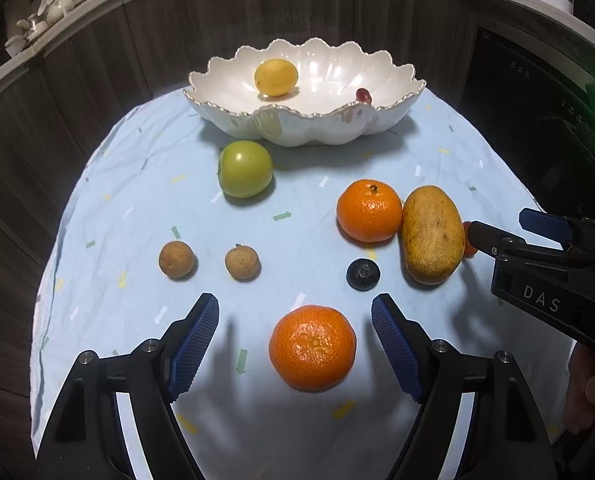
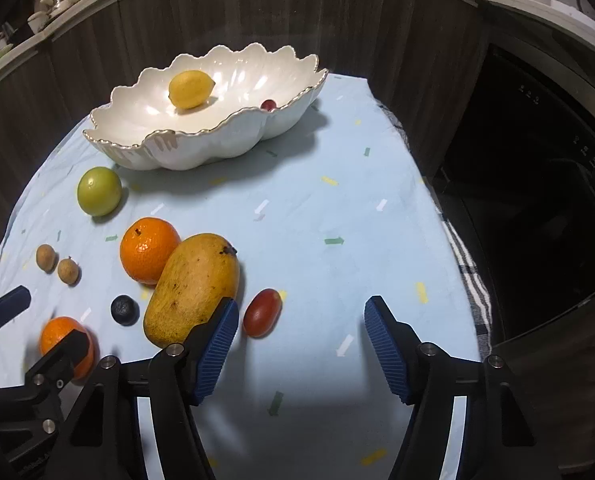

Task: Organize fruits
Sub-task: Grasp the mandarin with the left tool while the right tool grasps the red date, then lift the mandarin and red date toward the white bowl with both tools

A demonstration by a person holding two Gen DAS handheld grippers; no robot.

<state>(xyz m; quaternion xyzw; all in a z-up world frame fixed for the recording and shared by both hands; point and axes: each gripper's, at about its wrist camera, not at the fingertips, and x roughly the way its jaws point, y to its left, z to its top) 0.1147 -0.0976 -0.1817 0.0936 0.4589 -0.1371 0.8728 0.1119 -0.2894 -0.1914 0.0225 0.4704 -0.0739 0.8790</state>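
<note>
A white scalloped bowl (image 1: 217, 114) (image 2: 201, 148) holds a lemon (image 1: 276, 77) (image 2: 190, 89) and a red grape (image 1: 364, 95) (image 2: 268, 104). On the blue cloth lie a green apple (image 1: 244, 169) (image 2: 99, 191), two tangerines (image 1: 368, 211) (image 1: 312, 347), a mango (image 1: 432, 234) (image 2: 193, 288), a blueberry (image 1: 362, 275) (image 2: 124, 310), two longans (image 1: 176, 259) (image 1: 242, 262) and a red grape tomato (image 2: 262, 312). My left gripper (image 1: 295, 344) is open around the near tangerine. My right gripper (image 2: 301, 340) is open, with the tomato just inside its left finger.
The light blue cloth (image 2: 337, 208) covers a small round table. Dark wooden panels curve behind it. A dark appliance (image 2: 537, 220) stands to the right. A striped towel (image 2: 469, 272) lies at the cloth's right edge. Shelves with crockery (image 1: 41, 16) run above.
</note>
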